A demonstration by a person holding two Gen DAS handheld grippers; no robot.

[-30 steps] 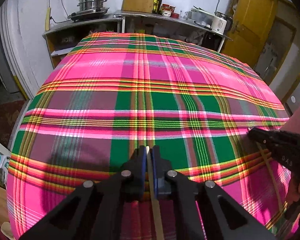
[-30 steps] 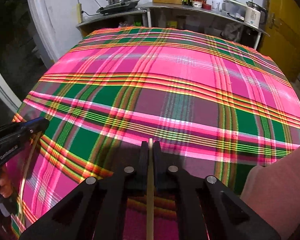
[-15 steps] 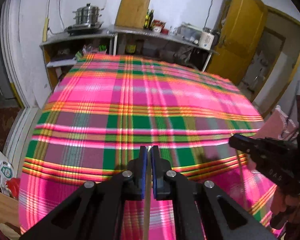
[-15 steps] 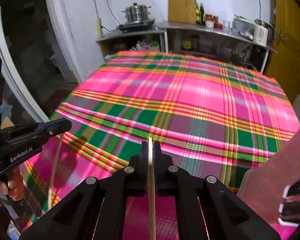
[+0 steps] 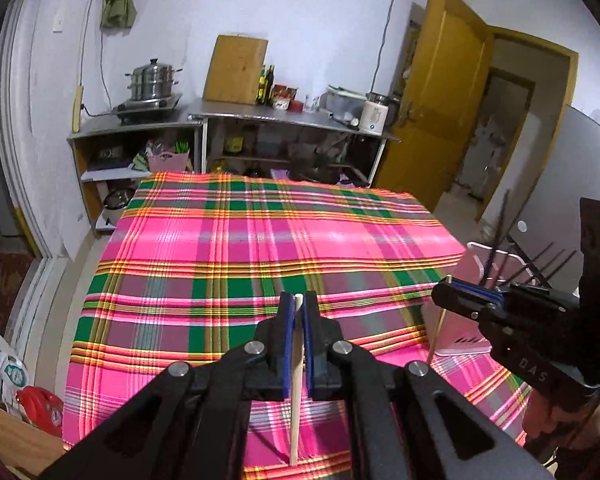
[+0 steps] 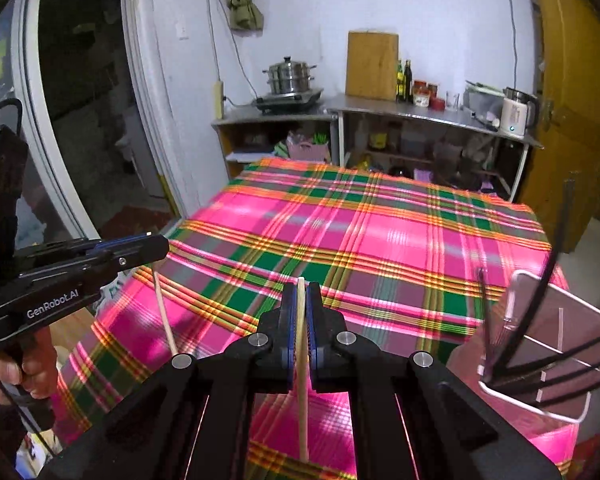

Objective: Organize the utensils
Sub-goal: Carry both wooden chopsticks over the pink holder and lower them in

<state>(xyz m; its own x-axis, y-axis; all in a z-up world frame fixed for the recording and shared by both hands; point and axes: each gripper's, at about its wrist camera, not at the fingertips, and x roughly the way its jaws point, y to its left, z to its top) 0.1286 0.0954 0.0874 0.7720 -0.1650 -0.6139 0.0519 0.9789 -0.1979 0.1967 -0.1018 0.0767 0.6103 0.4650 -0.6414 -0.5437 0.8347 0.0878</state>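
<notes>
My left gripper point(image 5: 299, 300) is shut on a pale wooden chopstick point(image 5: 296, 400) that hangs down between its blue pads, above the plaid-covered table point(image 5: 260, 248). My right gripper point(image 6: 301, 292) is shut on a second wooden chopstick point(image 6: 303, 400) in the same way. Each gripper shows in the other's view: the right gripper point(image 5: 444, 294) with its chopstick point(image 5: 436, 332), the left gripper point(image 6: 160, 246) with its chopstick point(image 6: 162, 304). A pink utensil holder point(image 6: 556, 320) with several black chopsticks point(image 6: 550, 264) stands at the table's right; the holder point(image 5: 460, 336) lies just behind the right gripper.
Beyond the table stands a metal counter point(image 5: 284, 114) with a steamer pot point(image 5: 152, 82), a cutting board, bottles and a kettle point(image 6: 514, 114). A yellow door point(image 5: 436, 120) is open at the right. A hand point(image 6: 32, 364) grips the left tool.
Both grippers have risen well above the cloth, each still holding its chopstick. The views now take in the far wall, and the pink holder has come into sight.
</notes>
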